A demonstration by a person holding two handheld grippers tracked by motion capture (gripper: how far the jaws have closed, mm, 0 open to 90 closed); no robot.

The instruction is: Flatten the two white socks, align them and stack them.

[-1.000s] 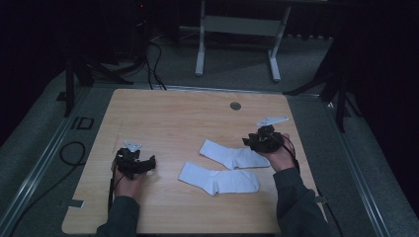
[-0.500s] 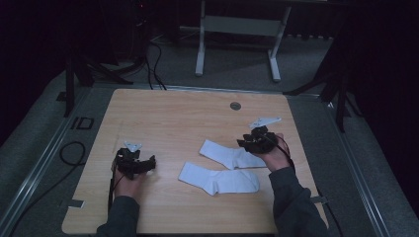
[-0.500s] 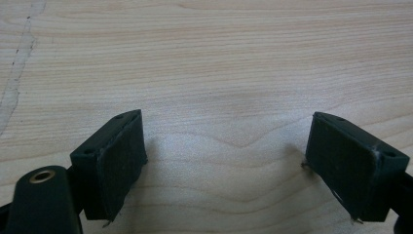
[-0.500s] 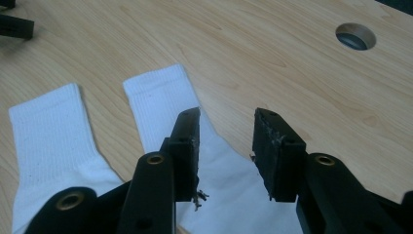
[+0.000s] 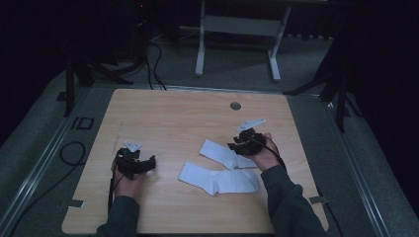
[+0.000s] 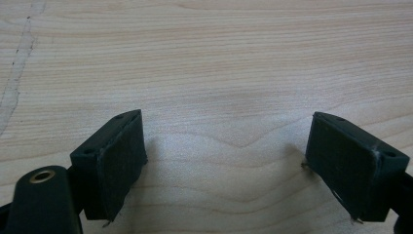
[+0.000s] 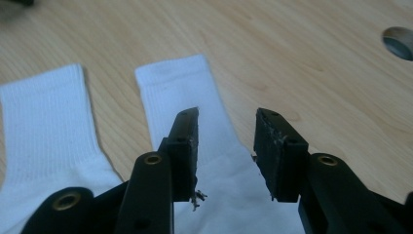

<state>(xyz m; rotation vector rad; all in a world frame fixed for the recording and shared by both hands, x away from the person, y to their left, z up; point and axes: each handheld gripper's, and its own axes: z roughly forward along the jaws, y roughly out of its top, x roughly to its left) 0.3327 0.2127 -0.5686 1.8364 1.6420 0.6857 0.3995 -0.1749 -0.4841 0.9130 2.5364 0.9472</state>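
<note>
Two white socks lie flat on the wooden table [image 5: 173, 118]. The farther sock [image 5: 222, 153] runs under my right gripper [image 5: 236, 146]; the nearer sock [image 5: 220, 178] lies just in front of it. In the right gripper view the jaws stand apart just above the farther sock [image 7: 195, 92], and my right gripper [image 7: 226, 146] has nothing pinched between its pads. The nearer sock [image 7: 44, 117] lies to the left there. My left gripper [image 5: 136, 162] rests at the table's left front. In its own view my left gripper [image 6: 224, 156] is wide open over bare wood.
A round cable hole [image 5: 235, 105] sits in the table near its far edge, also seen as a hole [image 7: 399, 41] in the right gripper view. A white desk frame [image 5: 237, 29] stands on the floor behind. Cables [image 5: 74, 153] trail off the left side.
My right gripper has moved left and slightly down, coming over the farther sock. The left gripper and both socks have stayed put.
</note>
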